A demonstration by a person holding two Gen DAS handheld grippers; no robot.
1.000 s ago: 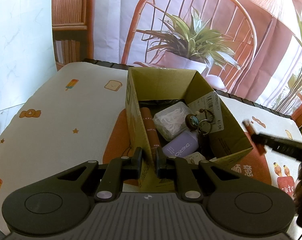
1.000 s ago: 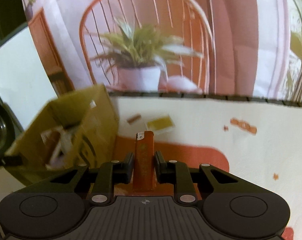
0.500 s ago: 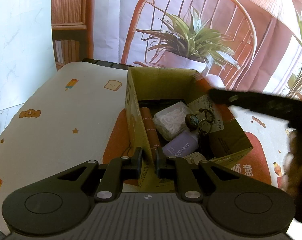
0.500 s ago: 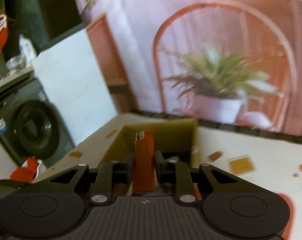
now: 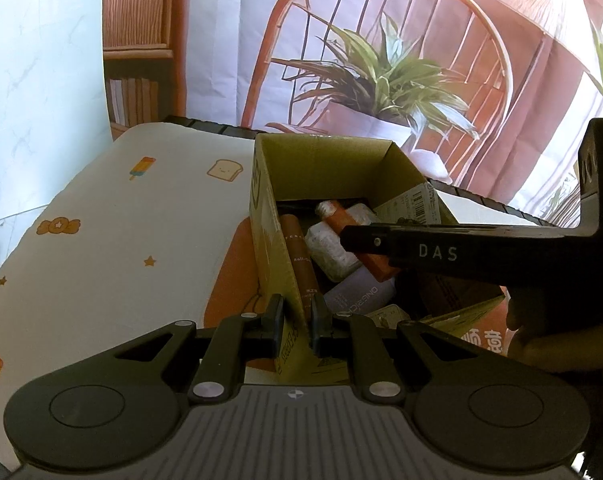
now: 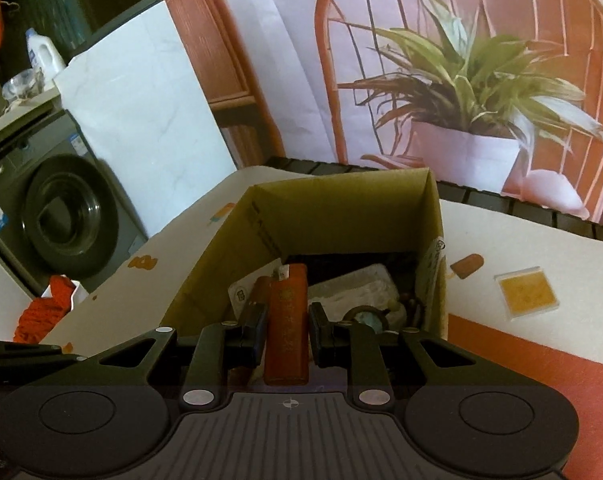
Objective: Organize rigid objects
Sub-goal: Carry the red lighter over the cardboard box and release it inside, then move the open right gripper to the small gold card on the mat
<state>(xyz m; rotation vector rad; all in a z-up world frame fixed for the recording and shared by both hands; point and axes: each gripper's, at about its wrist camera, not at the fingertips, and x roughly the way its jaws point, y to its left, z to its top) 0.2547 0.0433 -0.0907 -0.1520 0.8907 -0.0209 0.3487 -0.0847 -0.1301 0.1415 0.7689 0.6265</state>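
Note:
A cardboard box stands on the patterned tablecloth and holds several small items. My left gripper is shut on the box's near corner wall. My right gripper is shut on an orange lighter and holds it over the open box. In the left wrist view the right gripper reaches in from the right, with the lighter above a white packet. A brown tube and a lilac bottle lie inside.
A small yellow square packet lies on the cloth right of the box. A washing machine and a red cloth stand off the table's left side. A printed backdrop hangs behind the table.
My right gripper has swung left with the lighter, from over the cloth to above the open box. My left gripper has kept its hold on the box corner.

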